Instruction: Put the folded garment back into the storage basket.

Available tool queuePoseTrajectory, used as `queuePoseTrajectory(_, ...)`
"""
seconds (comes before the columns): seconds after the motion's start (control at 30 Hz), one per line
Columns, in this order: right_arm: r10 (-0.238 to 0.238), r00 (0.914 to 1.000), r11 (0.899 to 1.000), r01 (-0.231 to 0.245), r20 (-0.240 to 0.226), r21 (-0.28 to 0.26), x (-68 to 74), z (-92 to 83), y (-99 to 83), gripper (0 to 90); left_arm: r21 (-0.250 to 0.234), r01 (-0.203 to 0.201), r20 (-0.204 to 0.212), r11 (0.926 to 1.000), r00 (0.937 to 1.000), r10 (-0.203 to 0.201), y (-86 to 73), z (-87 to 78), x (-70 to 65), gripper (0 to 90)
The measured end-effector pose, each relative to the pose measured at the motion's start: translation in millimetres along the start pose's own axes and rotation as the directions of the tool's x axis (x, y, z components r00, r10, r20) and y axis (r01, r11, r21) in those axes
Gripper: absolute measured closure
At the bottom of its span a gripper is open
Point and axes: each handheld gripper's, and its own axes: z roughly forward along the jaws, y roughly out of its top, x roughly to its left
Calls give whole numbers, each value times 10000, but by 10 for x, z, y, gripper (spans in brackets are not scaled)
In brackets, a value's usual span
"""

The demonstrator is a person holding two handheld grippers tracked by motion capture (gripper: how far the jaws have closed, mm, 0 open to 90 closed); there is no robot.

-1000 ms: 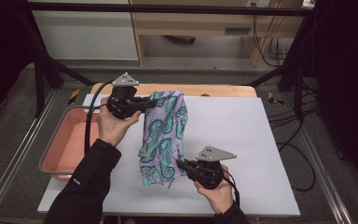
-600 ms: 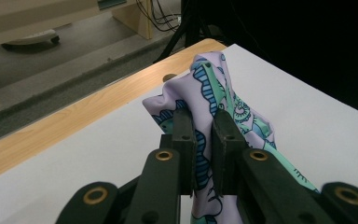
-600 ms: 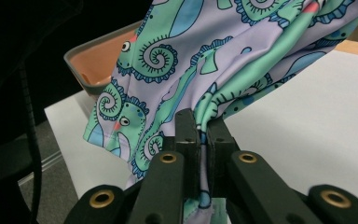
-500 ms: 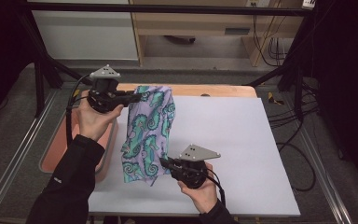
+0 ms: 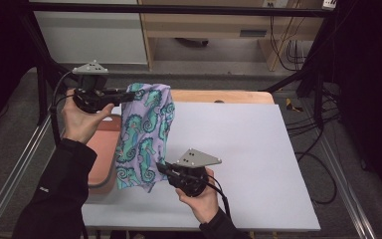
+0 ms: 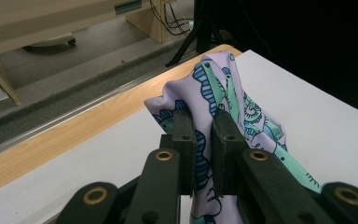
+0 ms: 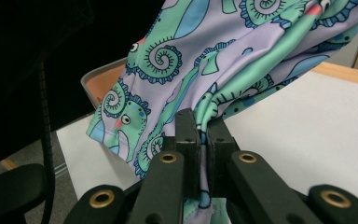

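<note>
A person at a white table (image 5: 258, 164) holds a lilac cloth (image 5: 144, 134) printed with green seahorses, one two-jaw gripper in each hand. Nearest, the right gripper (image 5: 160, 168) is clamped on the cloth's lower edge, just above the table's near left part; in the right gripper view the fabric is pinched tight between its jaws. Farther off, the left gripper (image 5: 129, 95) is closed on the cloth's top corner, high above the table's left edge. Compared with a second ago, both hands have lifted and carried the cloth leftward, so it now hangs over the salmon-coloured tray (image 5: 102, 149) beside the table. It looks on its way into that tray. The cloth covers much of the tray, and whether its bottom hem touches anything is hard to make out.
</note>
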Motion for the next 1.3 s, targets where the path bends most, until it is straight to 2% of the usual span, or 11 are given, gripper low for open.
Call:
queuePoseTrajectory(0.2, -133, 9998, 9997, 130, -151, -189, 74, 68, 104, 869, -25, -158, -100, 9999, 9998, 158, 37, -111, 62, 811)
queuePoseTrajectory(0.33, -258, 9993, 9994, 252, -257, -239, 122, 142, 162, 869, -65, -123, -169, 9999, 9998, 122, 23, -167, 136, 811)
queuePoseTrajectory(0.57, -419, 9982, 9986, 405, -434, -328, 208, 309, 235, 868, -109, -10, -326, 9999, 9995, 7, 11, -285, 272, 811)
queuePoseTrajectory(0.73, -451, 9974, 9984, 430, -570, -371, 278, 412, 284, 869, -151, -129, -502, 9998, 9987, 121, -2, -407, 364, 811)
queuePoseTrajectory(0.87, -531, 9962, 9980, 506, -691, -380, 336, 517, 313, 868, -154, -25, -560, 9999, 9984, 16, -29, -488, 445, 811)
queuePoseTrajectory(0.97, -527, 9956, 9979, 496, -776, -419, 376, 593, 333, 869, -103, -146, -739, 9998, 9972, 138, -44, -560, 505, 811)
queuePoseTrajectory(1.13, -582, 9942, 9973, 539, -906, -494, 446, 727, 375, 869, -104, 30, -889, 9999, 9960, -39, -109, -659, 657, 811)
queuePoseTrajectory(1.3, -774, 9913, 9964, 731, -1066, -435, 547, 947, 393, 868, -53, 167, -1041, 9998, 9944, -171, -191, -736, 824, 810)
